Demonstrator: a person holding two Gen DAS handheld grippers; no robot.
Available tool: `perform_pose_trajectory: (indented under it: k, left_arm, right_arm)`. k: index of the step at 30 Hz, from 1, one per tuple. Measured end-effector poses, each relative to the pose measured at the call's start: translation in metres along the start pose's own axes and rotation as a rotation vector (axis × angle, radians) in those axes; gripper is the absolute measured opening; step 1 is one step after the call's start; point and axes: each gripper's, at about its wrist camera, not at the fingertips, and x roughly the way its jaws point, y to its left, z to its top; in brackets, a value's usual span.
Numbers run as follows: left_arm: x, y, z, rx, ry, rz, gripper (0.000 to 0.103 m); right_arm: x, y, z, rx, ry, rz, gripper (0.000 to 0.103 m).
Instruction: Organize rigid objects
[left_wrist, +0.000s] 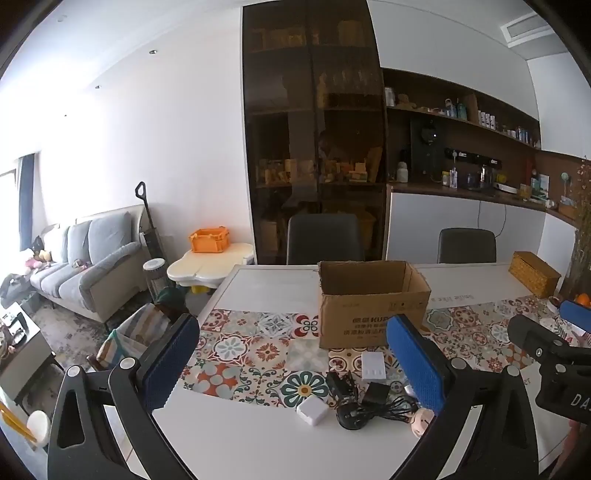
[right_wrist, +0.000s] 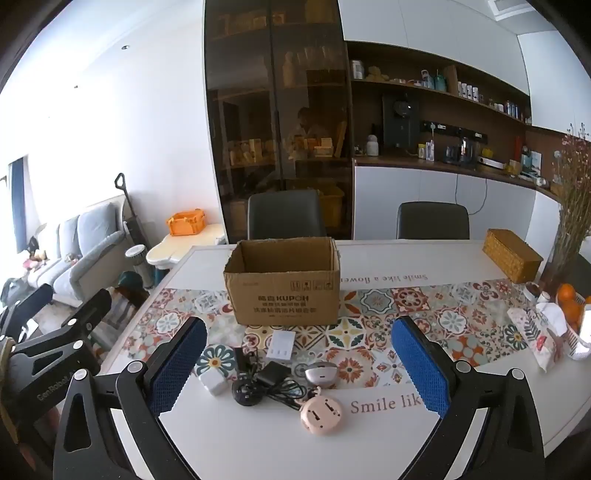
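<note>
An open, empty cardboard box (right_wrist: 282, 284) stands on the patterned table runner; it also shows in the left wrist view (left_wrist: 371, 302). In front of it lie a white battery charger (right_wrist: 281, 345), a white cube plug (right_wrist: 212, 382), a black adapter with tangled cable (right_wrist: 267, 386), a silver round device (right_wrist: 320, 373) and a pink round gadget (right_wrist: 319, 411). The white plug (left_wrist: 312, 410) and the black cable (left_wrist: 365, 406) also show in the left wrist view. My right gripper (right_wrist: 299, 369) is open above these items. My left gripper (left_wrist: 291, 369) is open, to their left.
A wicker box (right_wrist: 511, 258) sits at the table's far right, with oranges (right_wrist: 567, 297), a dried-flower vase (right_wrist: 569, 236) and wrapped packets (right_wrist: 535, 338) nearby. Two dark chairs (right_wrist: 282, 214) stand behind the table. A sofa (left_wrist: 88, 266) and an orange crate (left_wrist: 208, 240) are at left.
</note>
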Motion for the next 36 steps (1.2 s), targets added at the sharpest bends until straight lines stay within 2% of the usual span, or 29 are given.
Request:
perform_pose_trajectory:
  k: [11,36]
  left_arm:
    - [0.001,-0.008,0.002,0.012,-0.033,0.003,0.103]
    - [-0.002,-0.006,-0.002,-0.005,-0.033,-0.004,0.103]
  right_arm:
    - [0.0,-0.002,0.001,0.005,0.004,-0.003,0.101]
    - [-0.002,-0.003,0.0,0.008,0.003,-0.001,0.101]
